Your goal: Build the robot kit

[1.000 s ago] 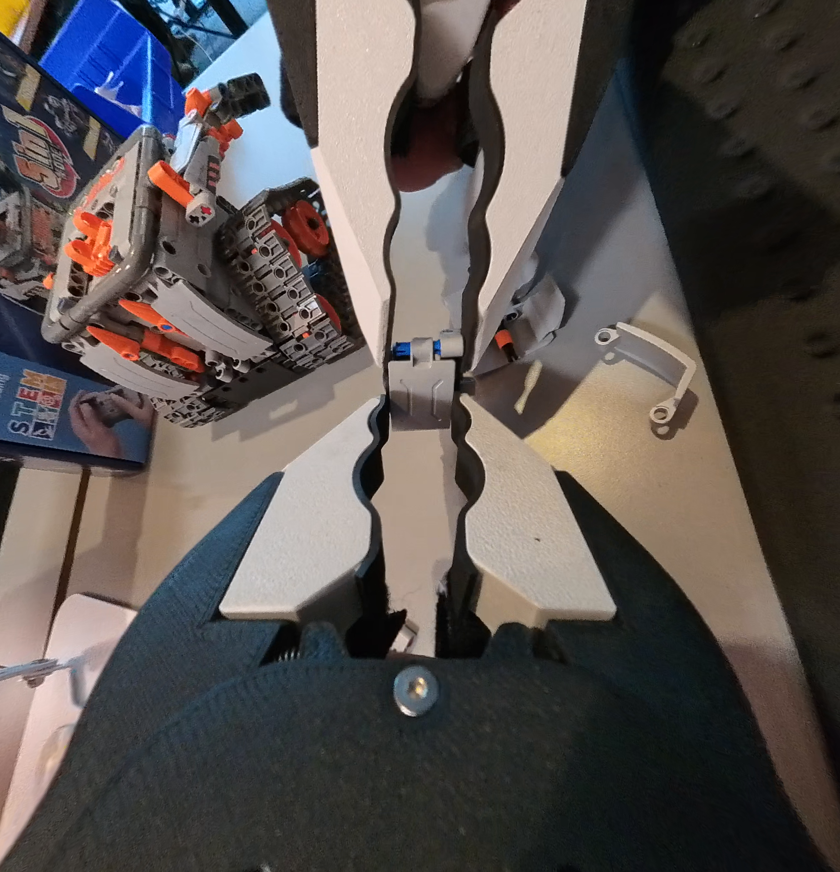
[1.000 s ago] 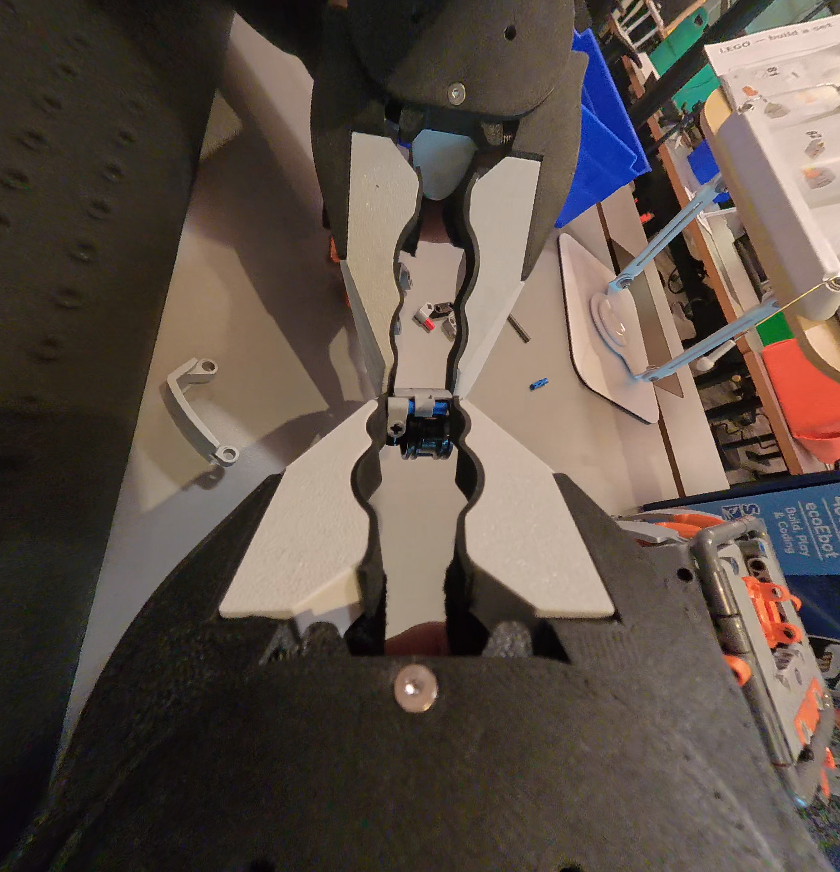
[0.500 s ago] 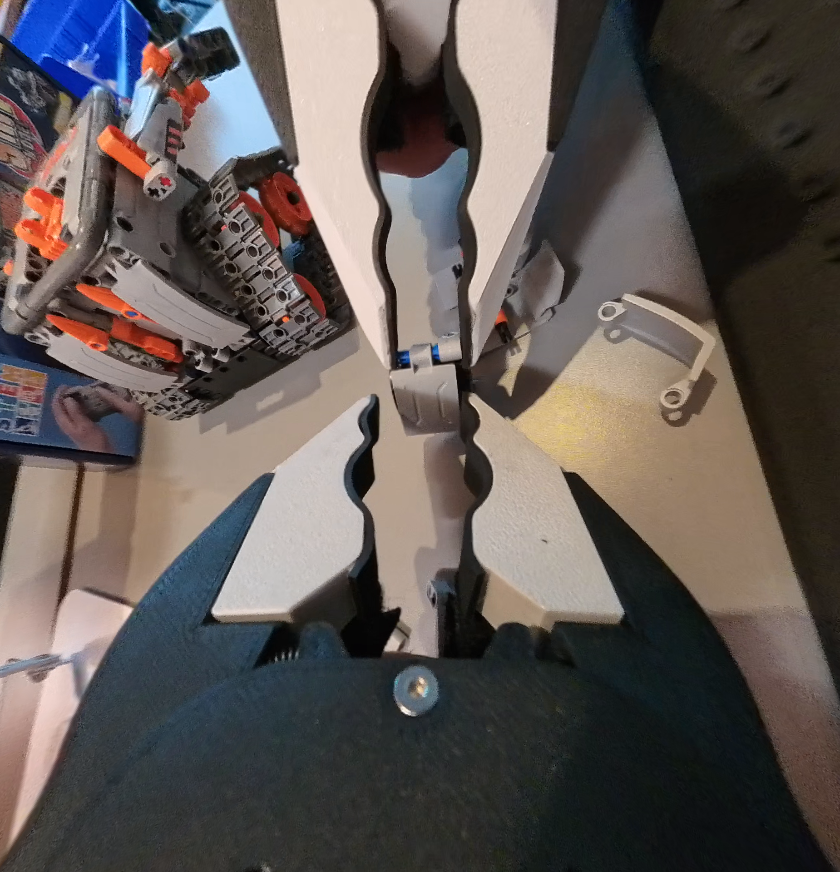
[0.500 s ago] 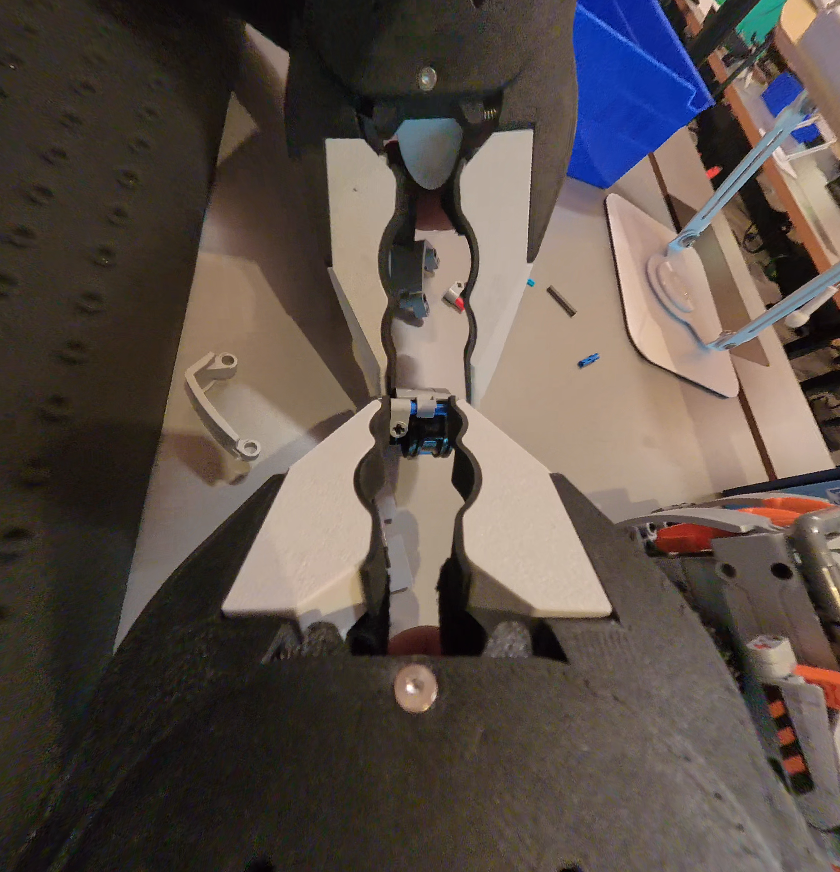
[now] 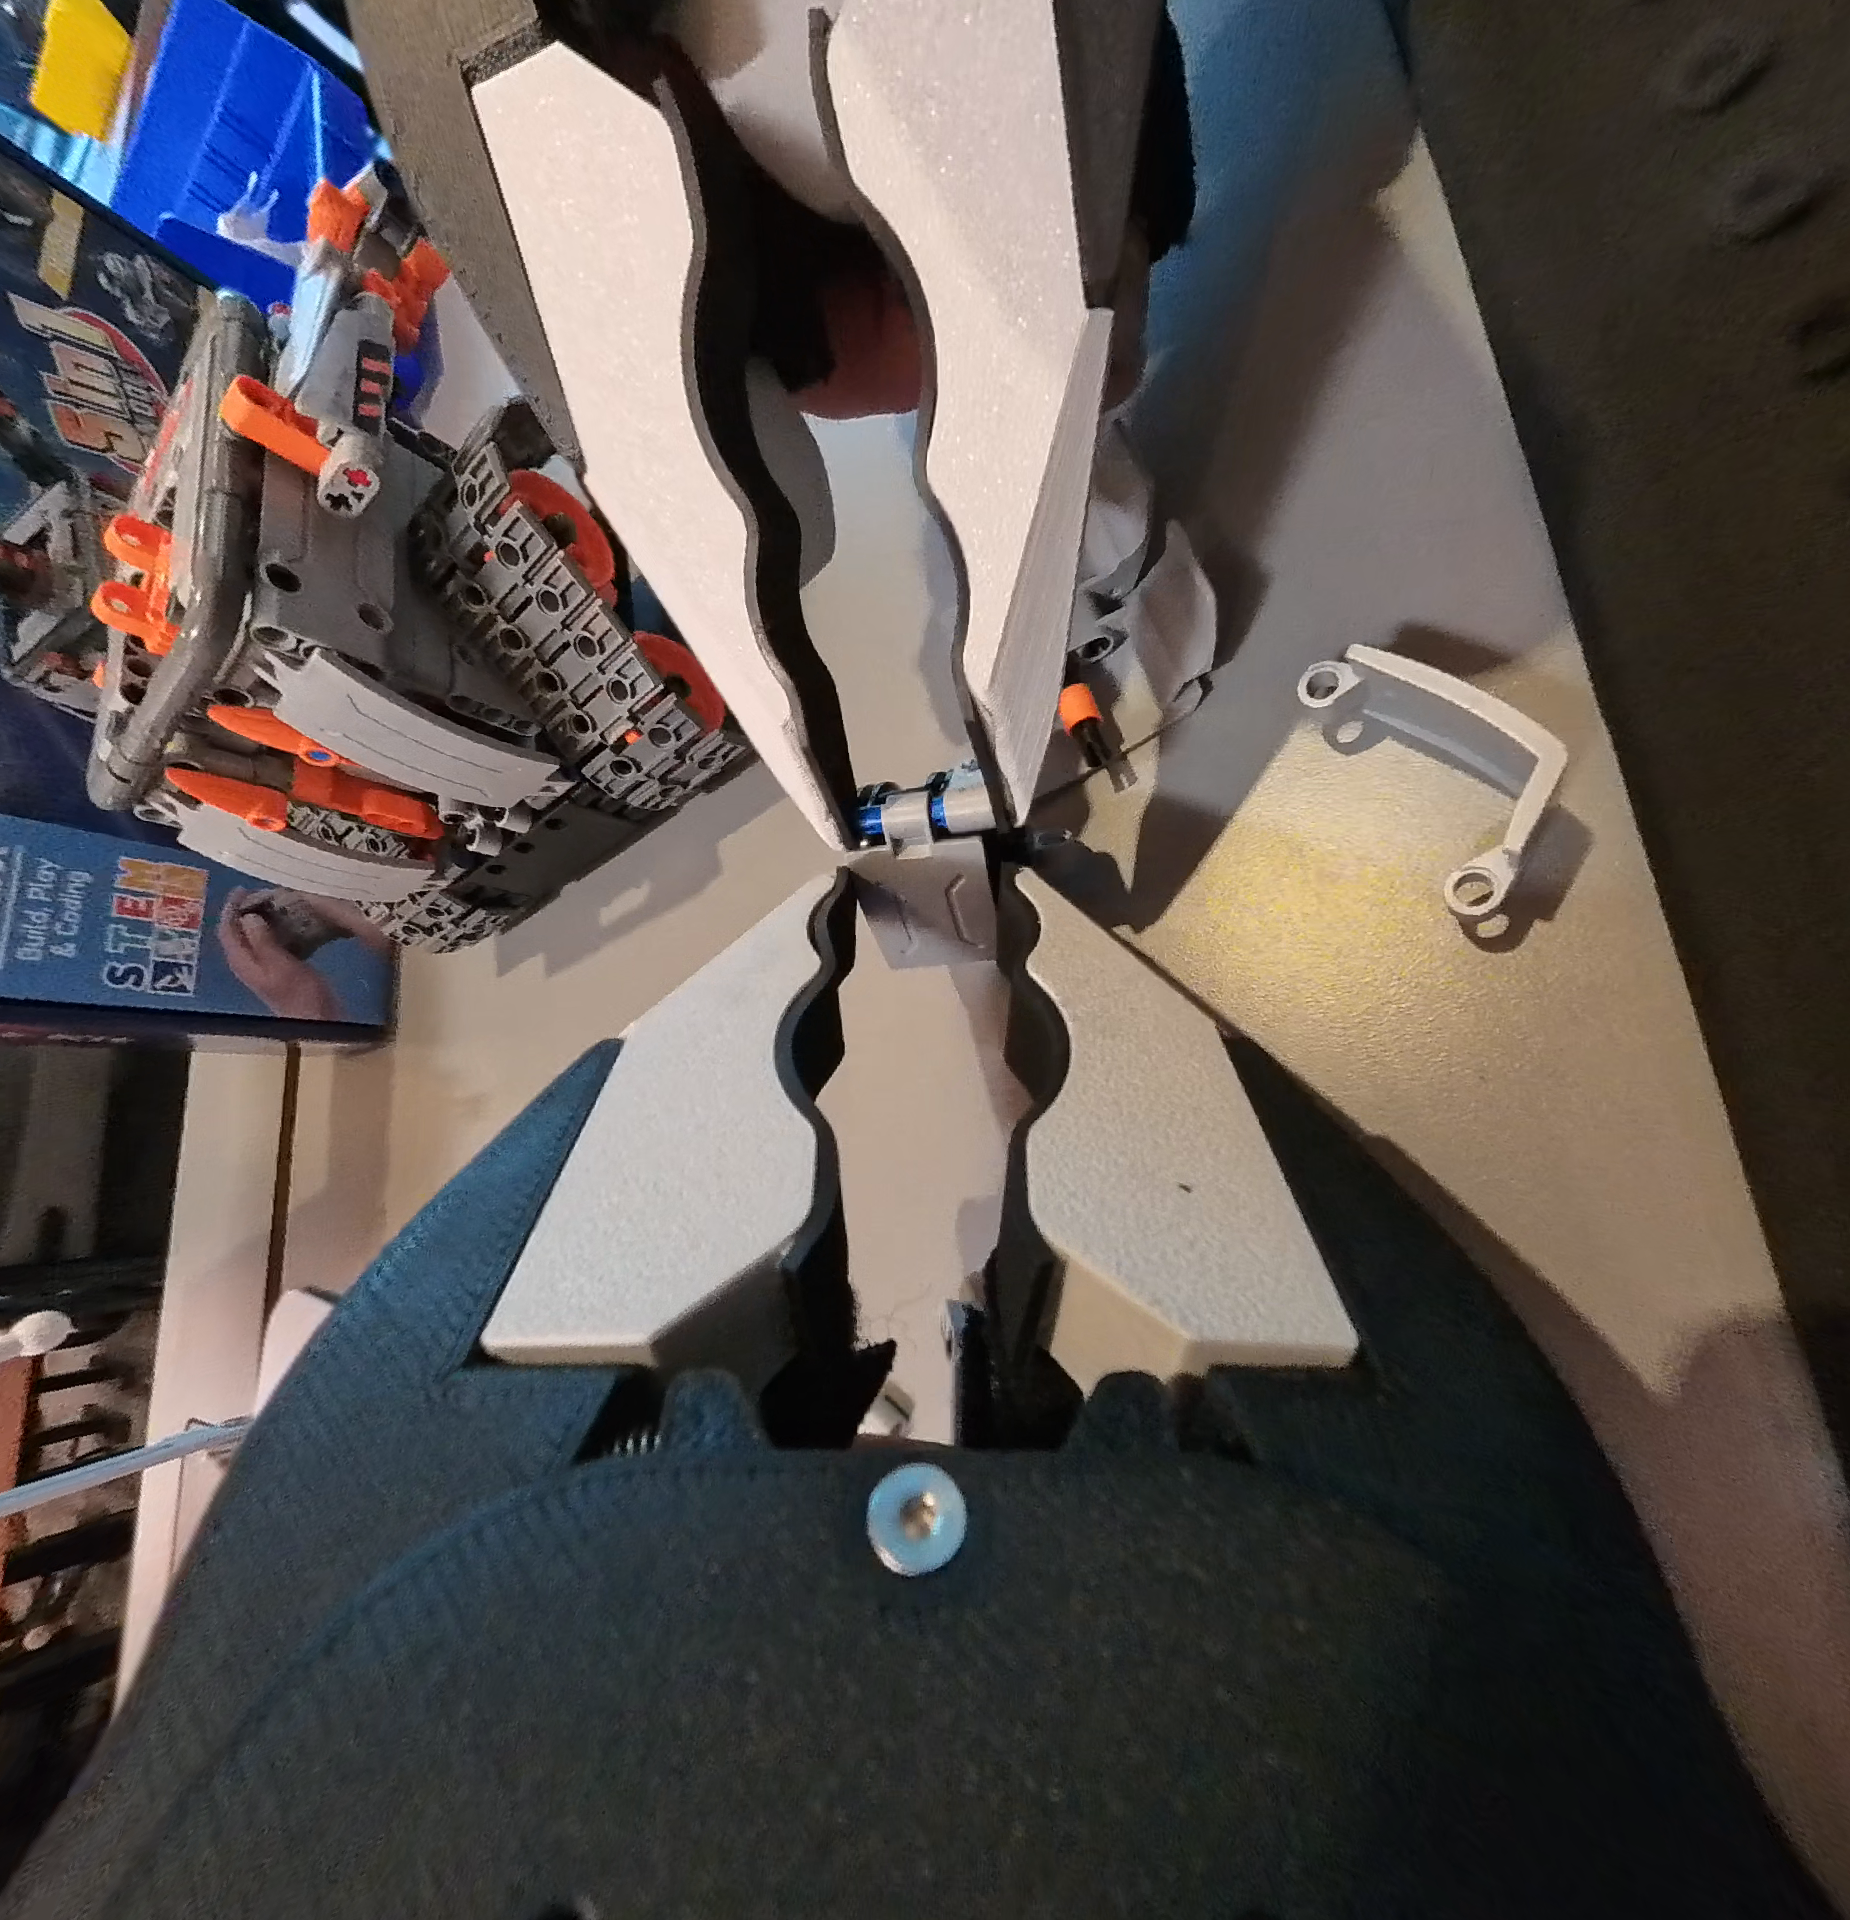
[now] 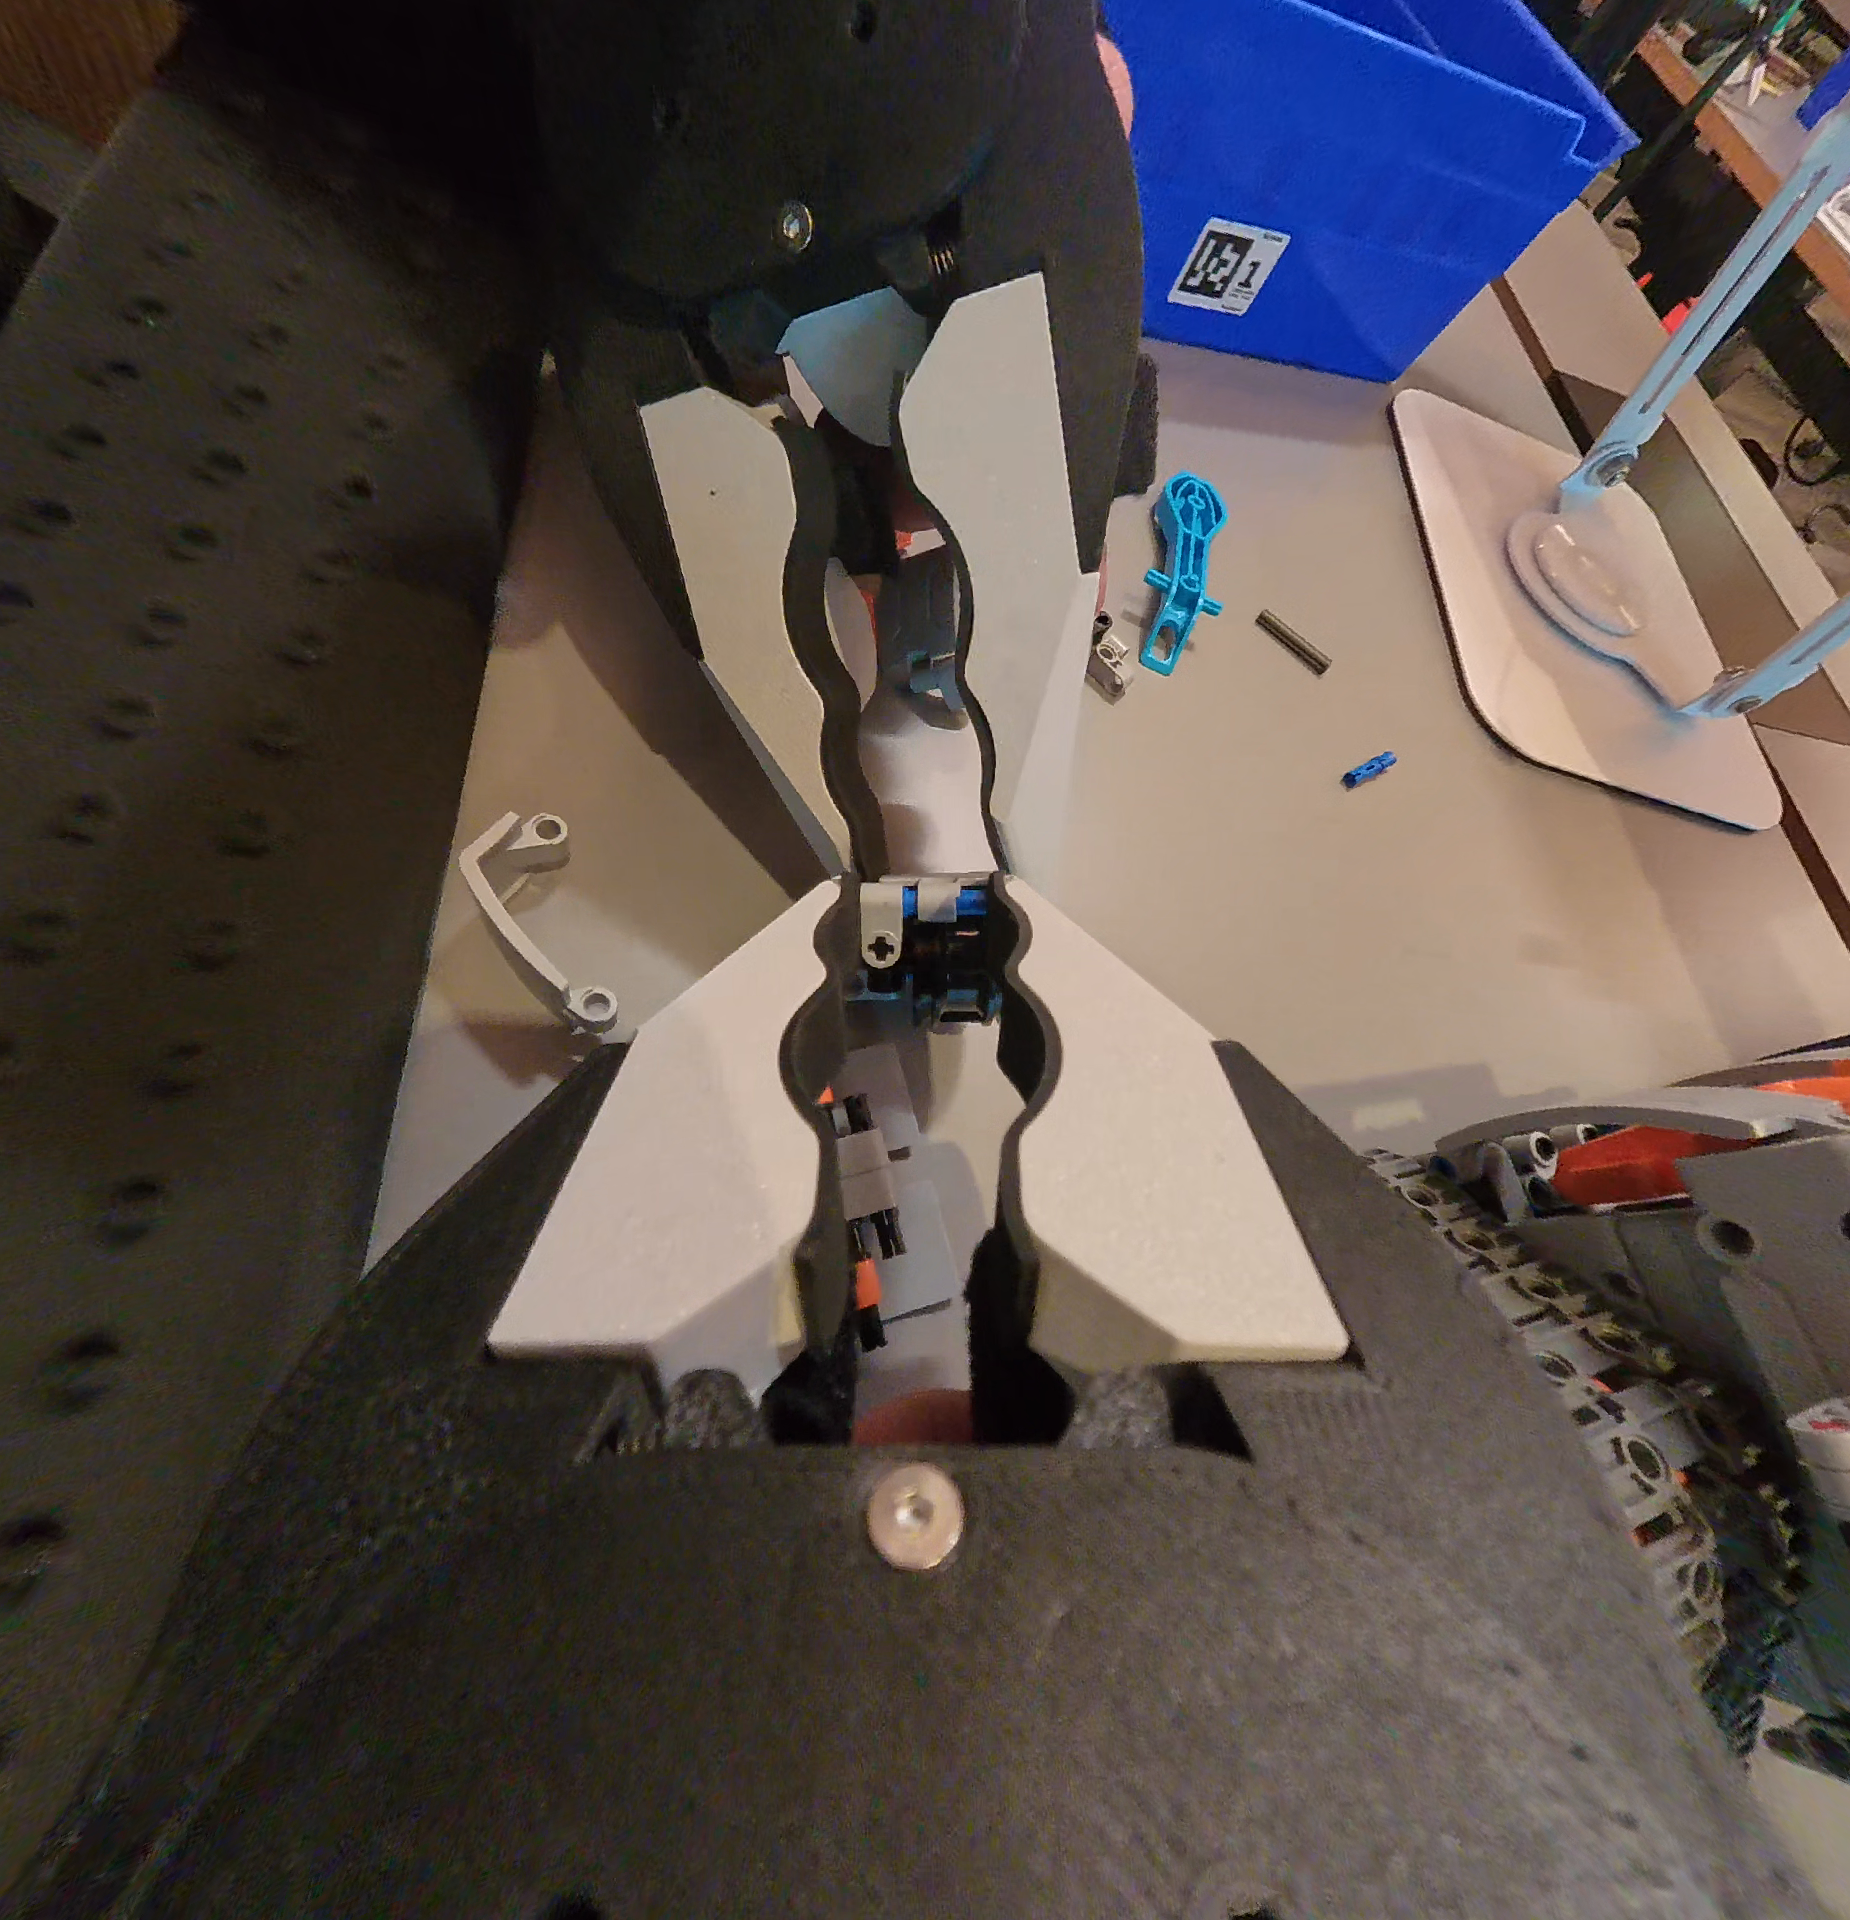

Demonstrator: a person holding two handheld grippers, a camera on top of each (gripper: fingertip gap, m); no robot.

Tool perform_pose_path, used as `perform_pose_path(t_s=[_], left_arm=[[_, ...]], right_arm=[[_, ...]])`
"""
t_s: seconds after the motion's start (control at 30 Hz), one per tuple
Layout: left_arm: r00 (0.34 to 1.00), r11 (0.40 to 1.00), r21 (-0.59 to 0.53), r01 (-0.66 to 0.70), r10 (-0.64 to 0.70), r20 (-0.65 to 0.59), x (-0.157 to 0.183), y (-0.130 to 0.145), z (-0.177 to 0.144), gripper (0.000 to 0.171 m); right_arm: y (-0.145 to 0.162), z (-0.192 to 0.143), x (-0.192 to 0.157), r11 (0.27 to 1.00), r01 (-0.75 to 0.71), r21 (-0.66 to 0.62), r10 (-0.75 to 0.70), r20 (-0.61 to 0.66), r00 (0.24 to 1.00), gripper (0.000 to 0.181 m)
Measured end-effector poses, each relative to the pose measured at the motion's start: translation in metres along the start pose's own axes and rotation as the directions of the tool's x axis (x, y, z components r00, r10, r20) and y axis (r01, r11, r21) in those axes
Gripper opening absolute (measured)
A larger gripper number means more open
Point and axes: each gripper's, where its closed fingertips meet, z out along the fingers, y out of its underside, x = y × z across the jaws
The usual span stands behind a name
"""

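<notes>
My two grippers meet tip to tip above the table. My left gripper [image 5: 926, 883] is shut on a small light-grey panel piece [image 5: 936, 914]. My right gripper [image 6: 921, 899] is shut on a small assembly of blue pins and grey connectors [image 6: 926, 945]. This assembly also shows in the left wrist view [image 5: 921, 816], pressed against the top edge of the panel. A small sub-assembly with orange and black pins [image 6: 864, 1195] lies on the table below the right gripper.
A grey and orange tracked model [image 5: 381, 644] stands beside a blue box [image 5: 121, 935]. A curved grey piece [image 5: 1440, 769] lies by the black perforated mat [image 6: 173, 727]. A cyan lever [image 6: 1181, 571], black axle [image 6: 1293, 642], blue pin [image 6: 1368, 771], white stand base [image 6: 1586, 665] and blue bin [image 6: 1368, 156] lie beyond. Only a small space, under 4 cm, lies between the two pairs of fingers.
The grippers stay tip to tip. My left jaws stood slightly wider half a second ago and are tight on the panel again. Both views have shifted; the cyan lever and blue bin's label came into view.
</notes>
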Motion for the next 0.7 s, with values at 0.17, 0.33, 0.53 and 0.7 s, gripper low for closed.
perform_pose_path(t_s=[0.17,0.33,0.53,0.7], left_arm=[[1.000,1.000,0.002,0.007,-0.007,0.008,-0.0020,0.0009,-0.0005,0.024],[1.000,1.000,0.009,0.005,-0.005,0.006,-0.0013,0.0004,-0.0001,0.024],[1.000,1.000,0.021,0.009,-0.009,0.019,-0.0022,-0.0007,0.0007,0.024],[0.999,0.998,0.042,0.051,-0.051,0.012,-0.0026,-0.0023,0.0020,0.023]], right_arm=[[0.0010,0.0000,0.0011,1.000,0.002,0.001,-0.002,-0.006,1.000,0.024],[0.0030,-0.0006,0.0017,1.000,0.012,-0.008,-0.012,-0.009,1.000,0.022],[0.0051,-0.0019,0.0022,1.000,0.007,-0.008,-0.007,0.001,1.000,0.021],[0.0068,-0.0034,0.0022,1.000,0.007,-0.010,-0.007,0.012,1.000,0.021]])
